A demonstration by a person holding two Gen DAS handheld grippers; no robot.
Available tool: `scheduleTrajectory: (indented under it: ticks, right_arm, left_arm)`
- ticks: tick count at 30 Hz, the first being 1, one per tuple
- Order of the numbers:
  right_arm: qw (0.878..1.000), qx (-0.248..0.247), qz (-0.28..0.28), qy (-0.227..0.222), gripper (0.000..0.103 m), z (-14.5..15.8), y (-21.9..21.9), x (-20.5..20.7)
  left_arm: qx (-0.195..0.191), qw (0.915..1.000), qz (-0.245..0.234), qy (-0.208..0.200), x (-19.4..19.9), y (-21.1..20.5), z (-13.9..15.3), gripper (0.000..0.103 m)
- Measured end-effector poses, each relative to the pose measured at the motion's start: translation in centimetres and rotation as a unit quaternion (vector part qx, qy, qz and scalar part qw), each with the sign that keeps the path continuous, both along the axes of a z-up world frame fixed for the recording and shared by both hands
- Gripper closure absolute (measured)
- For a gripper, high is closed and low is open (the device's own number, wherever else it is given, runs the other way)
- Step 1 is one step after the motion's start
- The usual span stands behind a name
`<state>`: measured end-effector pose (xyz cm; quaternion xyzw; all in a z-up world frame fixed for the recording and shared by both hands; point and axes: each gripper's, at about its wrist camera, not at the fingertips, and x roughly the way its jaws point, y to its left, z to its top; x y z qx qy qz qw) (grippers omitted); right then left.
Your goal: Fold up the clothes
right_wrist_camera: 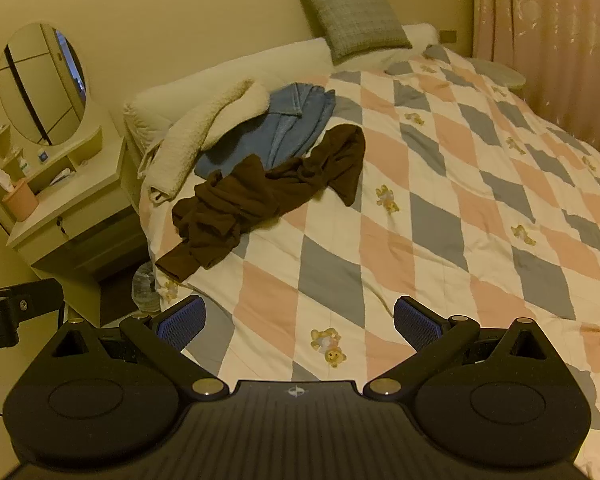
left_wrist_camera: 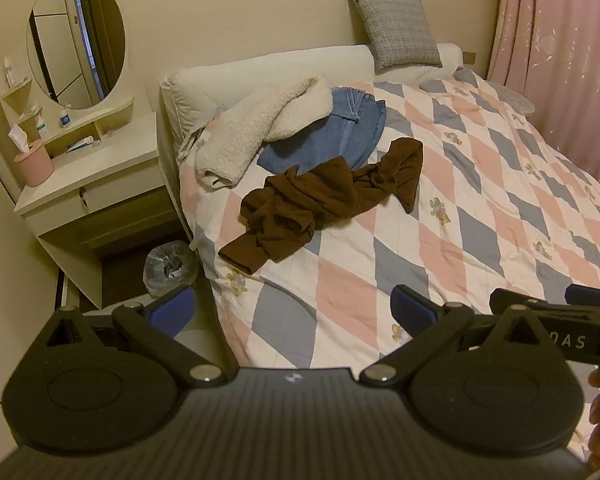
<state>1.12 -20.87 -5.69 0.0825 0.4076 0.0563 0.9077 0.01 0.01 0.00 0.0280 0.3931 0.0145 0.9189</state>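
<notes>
Both wrist views high above bed (left_wrist_camera: pixel 480 184) foot, facing headboard, overlapping.

Legible text, one item: white capitals "DAS", cut off at the start by the left gripper's linkage, on the black body of the right gripper (left_wrist_camera: pixel 556 312), seen at the right edge of the left wrist view.

Bottles on the vanity shelf (left_wrist_camera: pixel 64 118), far left: labels present, too small to read.

No other readable lettering or numbers.

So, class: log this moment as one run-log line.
stage: start | left tool: open | right tool: open | brown top: crumpled, untouched | jeans: under fleece
</notes>
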Motion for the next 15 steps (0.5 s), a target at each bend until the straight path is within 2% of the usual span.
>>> scheduleTrajectory:
  ticks: [6,10,15]
  right_arm:
    - [1.0,-0.002,0.0,0.0,0.0,0.4,0.2,-0.3]
    - [1.0,-0.003,0.0,0.001,0.0,0.7,0.4,-0.4]
    - [1.0,-0.006,0.001,0.001,0.0,1.5,0.4,-0.1]
  left_arm:
    - [-0.009,1.0,0.001,-0.003,0.3,0.7,0.1,0.001]
    - [0.0,0.9999,0.001,-0.01,-0.2,0.2,0.9,0.001]
    - [-0.002,0.9999,-0.001,-0.01,-0.3,0.5,0.4,0.001]
